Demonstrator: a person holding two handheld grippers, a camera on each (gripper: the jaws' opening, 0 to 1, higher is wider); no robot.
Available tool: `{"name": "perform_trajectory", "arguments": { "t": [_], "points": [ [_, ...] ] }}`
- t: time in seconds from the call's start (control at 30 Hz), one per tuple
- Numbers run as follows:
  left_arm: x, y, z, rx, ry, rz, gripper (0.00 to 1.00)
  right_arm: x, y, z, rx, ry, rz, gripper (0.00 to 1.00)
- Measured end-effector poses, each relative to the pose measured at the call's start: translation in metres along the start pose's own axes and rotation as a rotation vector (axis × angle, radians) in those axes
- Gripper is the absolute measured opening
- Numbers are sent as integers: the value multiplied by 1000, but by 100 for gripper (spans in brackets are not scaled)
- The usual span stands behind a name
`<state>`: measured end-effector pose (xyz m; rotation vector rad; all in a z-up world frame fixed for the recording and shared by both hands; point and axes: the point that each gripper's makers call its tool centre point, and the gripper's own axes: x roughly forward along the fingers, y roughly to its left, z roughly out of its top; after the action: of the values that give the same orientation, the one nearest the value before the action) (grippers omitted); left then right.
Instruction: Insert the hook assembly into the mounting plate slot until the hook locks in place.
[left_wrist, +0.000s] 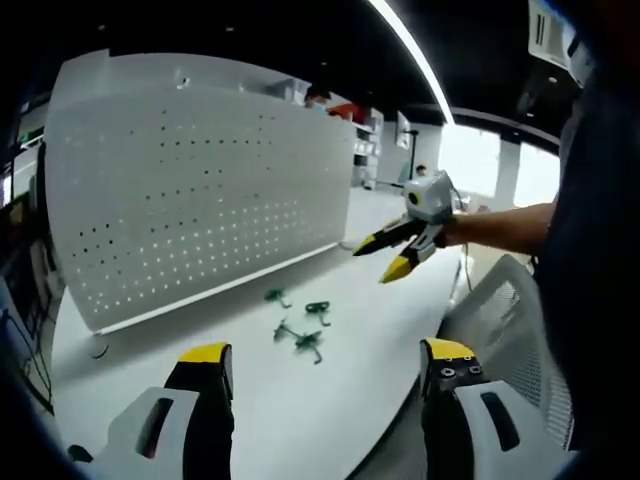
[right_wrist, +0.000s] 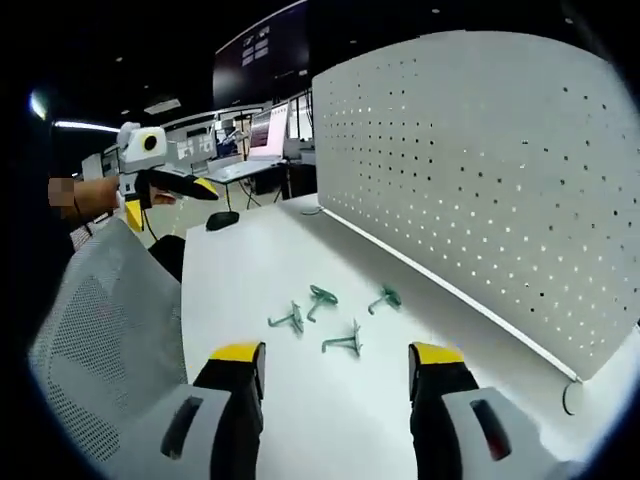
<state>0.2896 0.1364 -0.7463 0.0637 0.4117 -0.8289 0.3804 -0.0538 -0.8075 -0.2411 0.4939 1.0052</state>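
- The left claw (left_wrist: 325, 362), with yellow-tipped black jaws, is held wide apart and empty above the white desk (left_wrist: 350, 400); nothing lies between its jaws.
- The right claw (right_wrist: 337, 365) is likewise spread wide and empty, raised over the same desk (right_wrist: 250, 270).
- In the left gripper view the right claw (left_wrist: 392, 254) is seen from outside, ahead and to the right of the left claw's jaws, held in a person's hand; its jaws appear parted and nothing is seen in them.
- Just ahead of both claws, four small green wire hook assemblies are counted, lying loose on the desk: hook one (right_wrist: 288, 320), hook two (right_wrist: 321, 297), hook three (right_wrist: 345, 343), hook four (right_wrist: 385, 297). The same cluster (left_wrist: 300, 325) is seen in the left gripper view.
- The hooks are judged to be light, thin and stiff, probably slippery in a pinch and easily nudged aside; a grip across the straight shank, leaving the mounting prongs free, is judged best.
- Beyond the hooks, one white perforated metal pegboard panel (right_wrist: 480, 170) stands upright along the desk's far edge, well apart from both claws; its many small holes are taken to be the mounting slots.
- One grey mesh chair back (right_wrist: 100, 330) stands beside the desk, to the near left of the right claw.
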Motion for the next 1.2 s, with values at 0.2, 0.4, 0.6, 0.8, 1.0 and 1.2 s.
{"name": "perform_trajectory", "arguments": {
  "t": [0.2, 0.4, 0.6, 0.8, 1.0, 1.2],
  "points": [
    [-1, 0, 1, -5, -1, 11, 78, 15, -7, -7, 3, 14, -15, 47],
    [-2, -1, 1, -9, 6, 19, 78, 29, -11, -13, 23, 27, -17, 38],
    [0, -2, 1, -12, 13, 21, 78, 39, -17, -22, 26, 58, -13, 31],
    [2, -1, 1, -14, 17, 24, 77, 49, -20, -30, 42, 80, -6, 26],
    [2, 1, 0, -19, 22, 30, 77, 59, -20, -33, 46, 93, 9, 23],
    [2, 2, 0, -21, 24, 32, 77, 66, -23, -40, 31, 119, 8, 17]
  ]
}}
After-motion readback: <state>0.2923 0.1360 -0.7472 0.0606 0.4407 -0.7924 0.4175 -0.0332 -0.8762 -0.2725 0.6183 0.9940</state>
